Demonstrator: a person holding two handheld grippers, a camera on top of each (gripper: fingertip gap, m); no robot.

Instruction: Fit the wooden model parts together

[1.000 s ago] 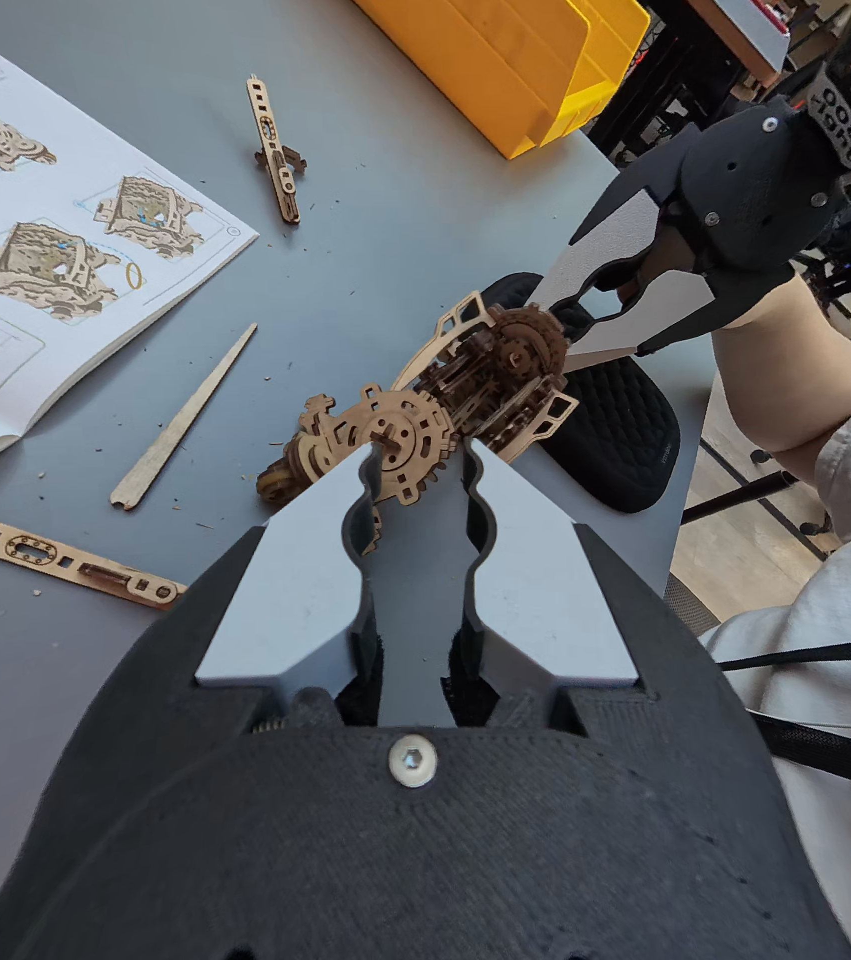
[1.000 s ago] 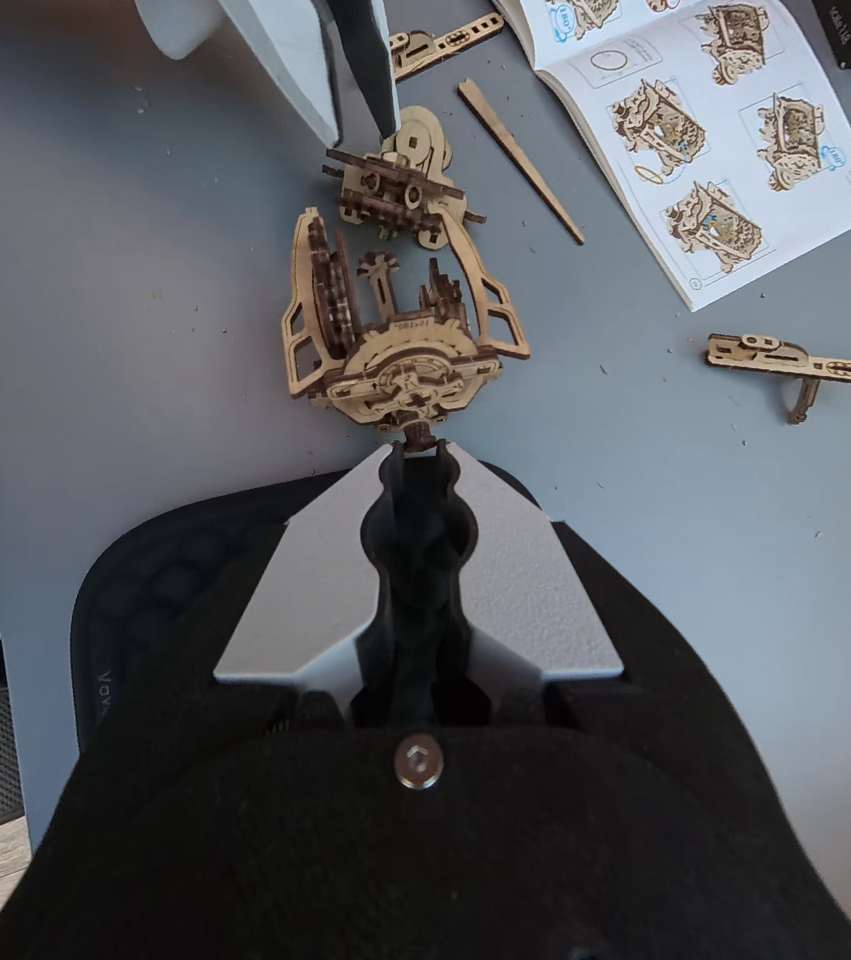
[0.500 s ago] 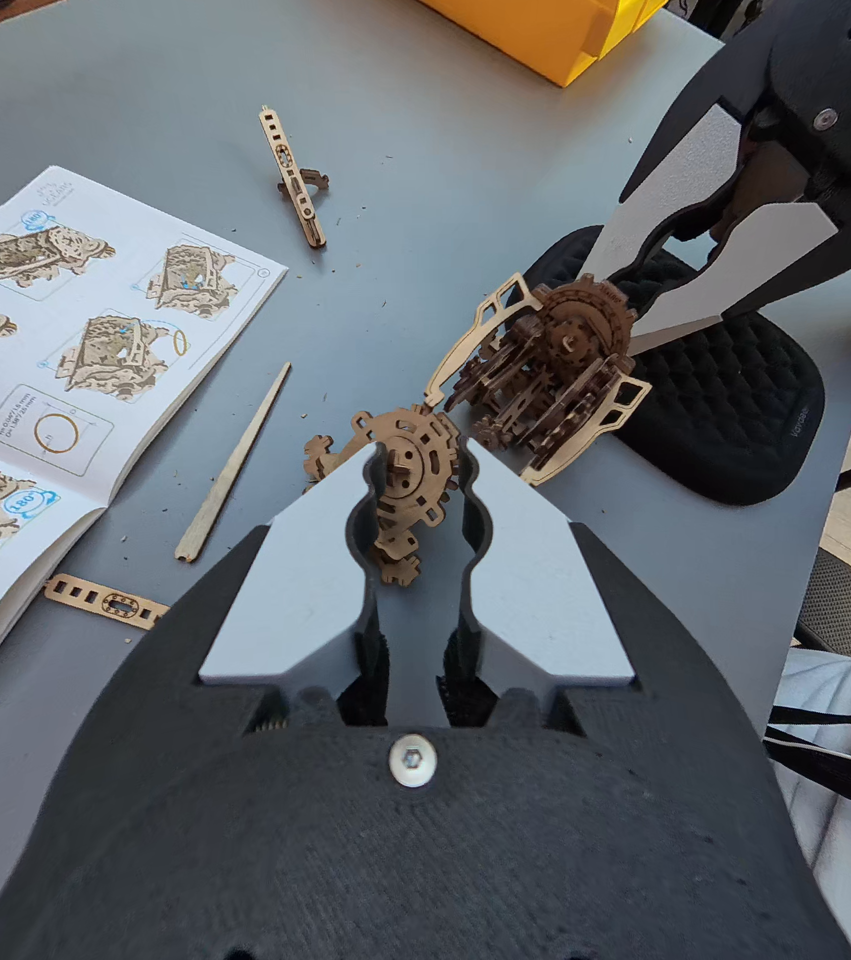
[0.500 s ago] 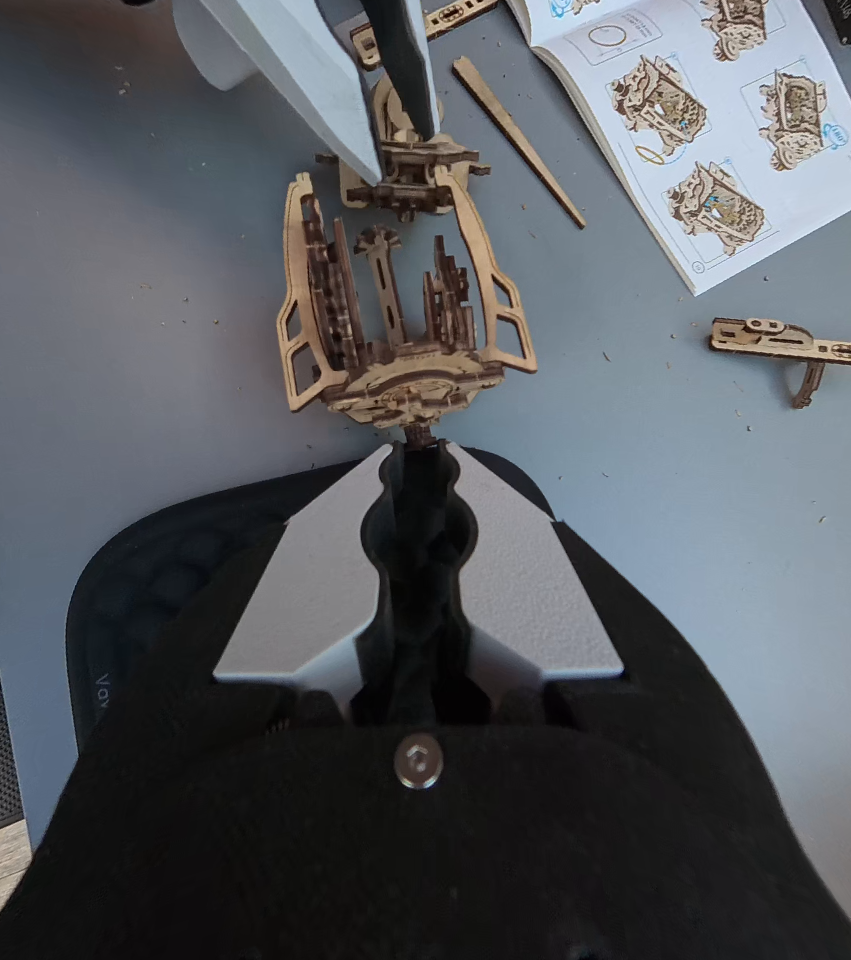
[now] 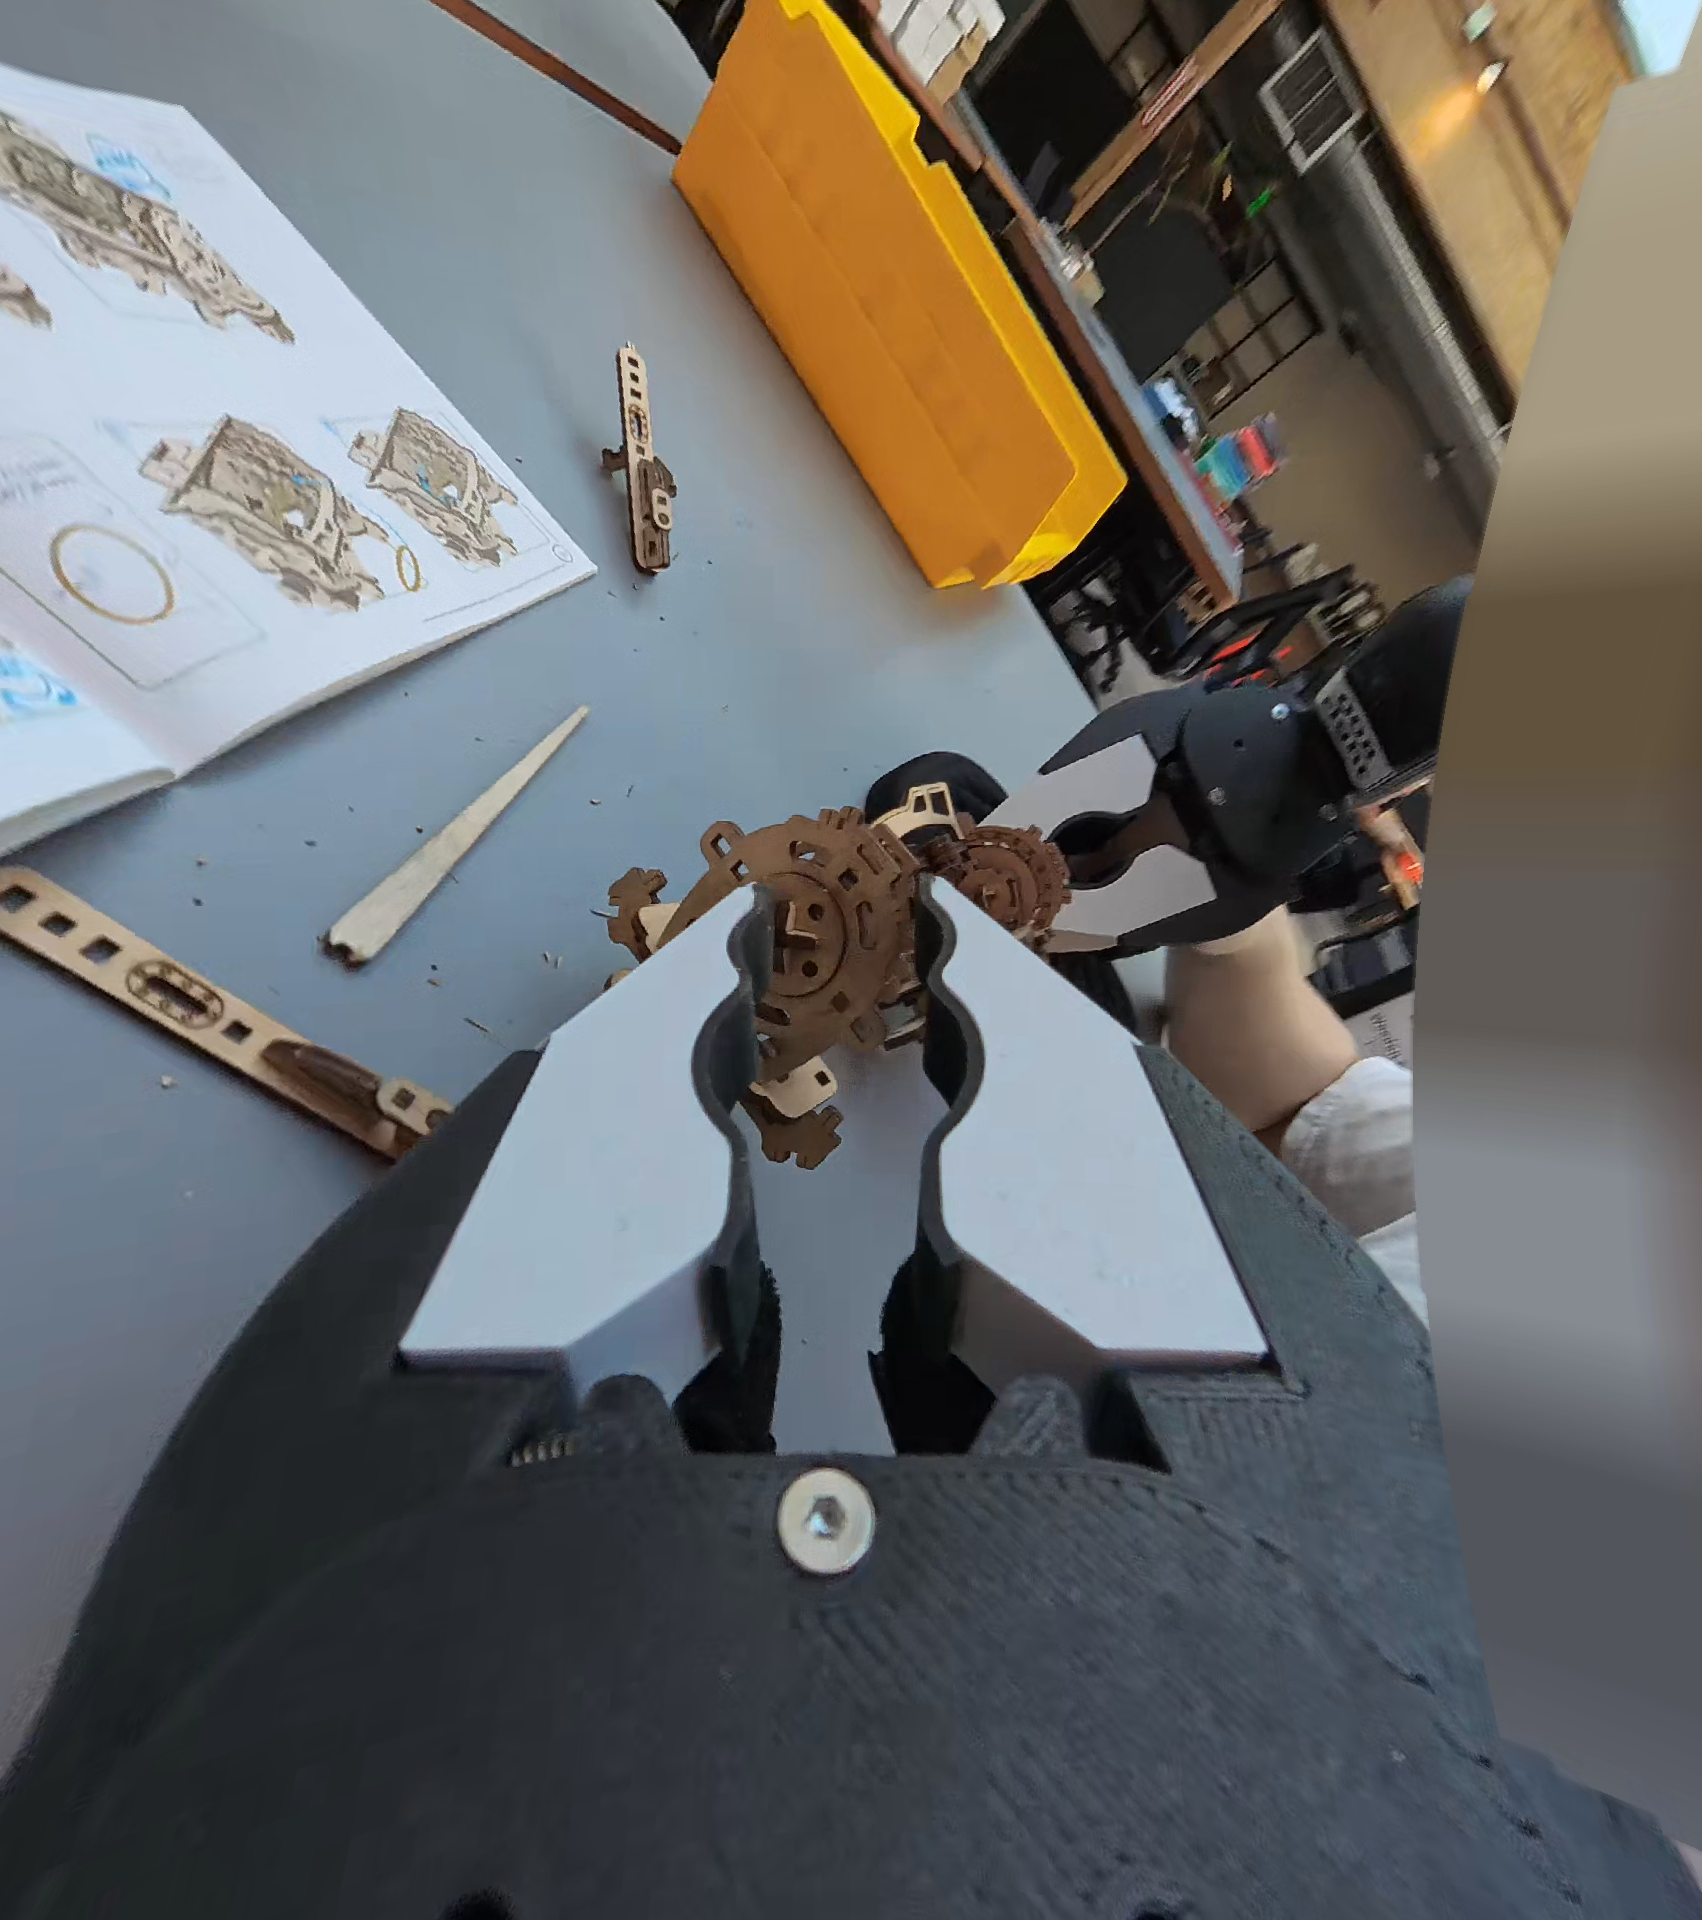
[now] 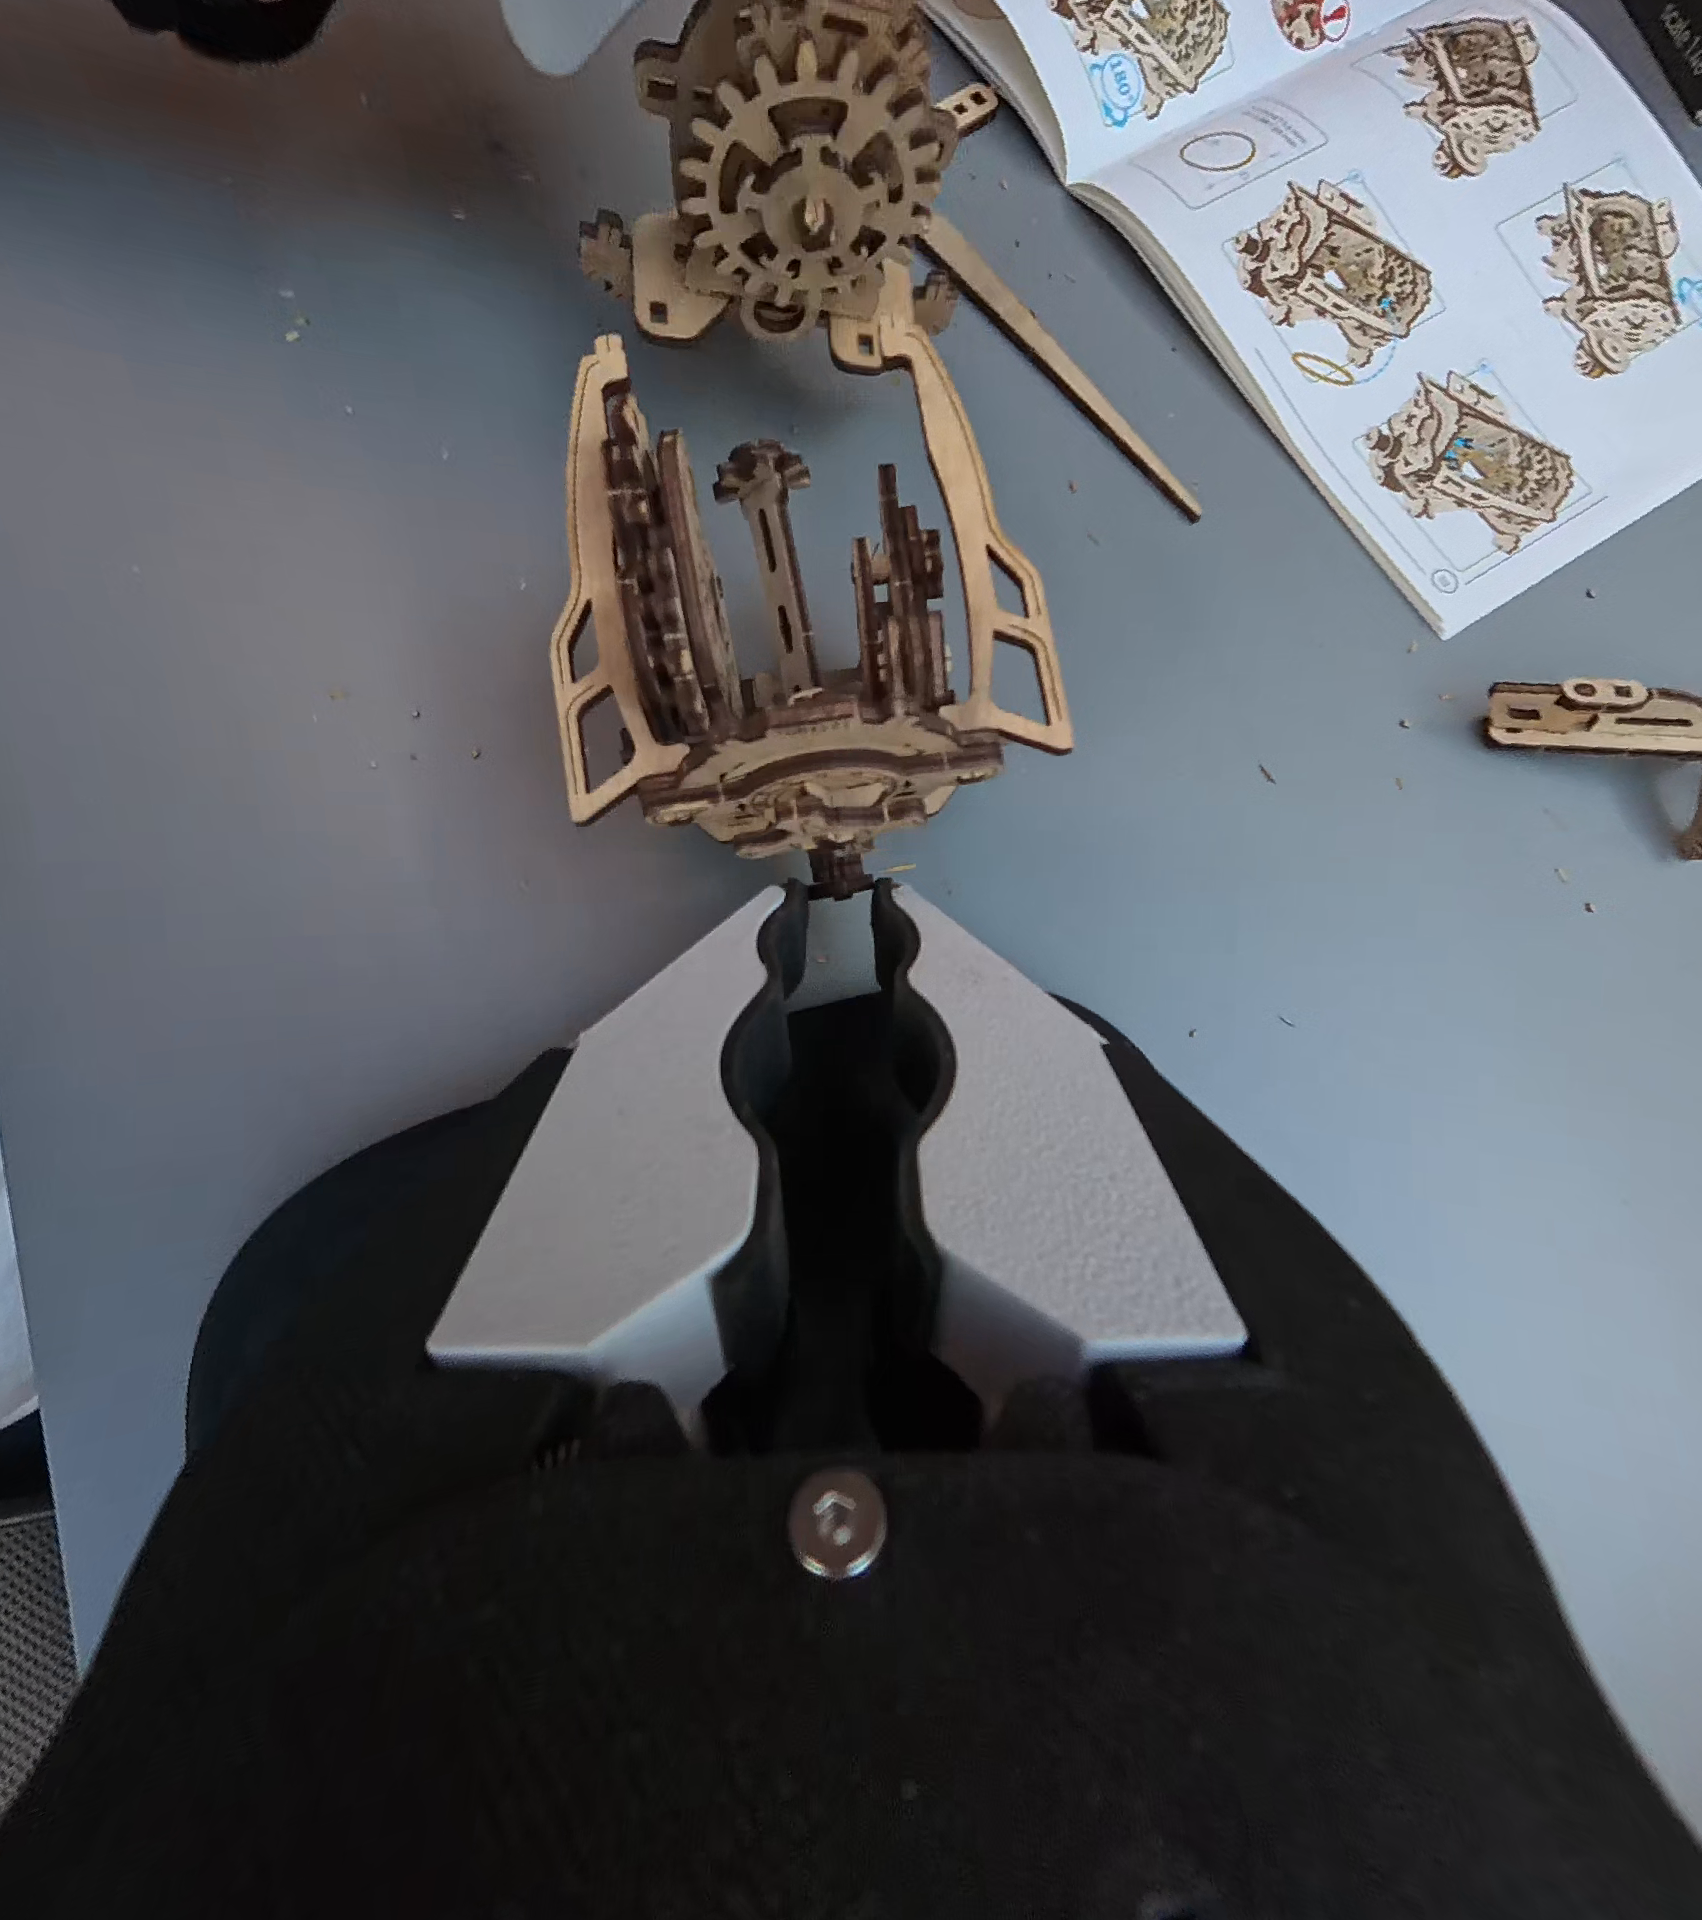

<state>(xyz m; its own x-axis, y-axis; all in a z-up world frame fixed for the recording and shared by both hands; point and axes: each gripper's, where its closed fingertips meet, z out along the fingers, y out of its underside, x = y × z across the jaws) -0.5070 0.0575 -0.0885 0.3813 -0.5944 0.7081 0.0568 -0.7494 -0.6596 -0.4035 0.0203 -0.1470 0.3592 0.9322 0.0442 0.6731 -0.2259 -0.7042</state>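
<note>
Gear part (image 6: 800,177) tipped upright, left claw (image 5: 836,914) half-hidden

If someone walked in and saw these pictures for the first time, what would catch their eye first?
Most striking is the pair of wooden assemblies held in mid-air over the grey table: the right gripper pinches the small stub under a cage-like frame, while the left gripper clamps a gear plate just beyond the frame's open end. Next come the open instruction booklet and the yellow bin farther back.

grey table (image 5: 826,644), shelving (image 5: 1242,260) behind
</note>
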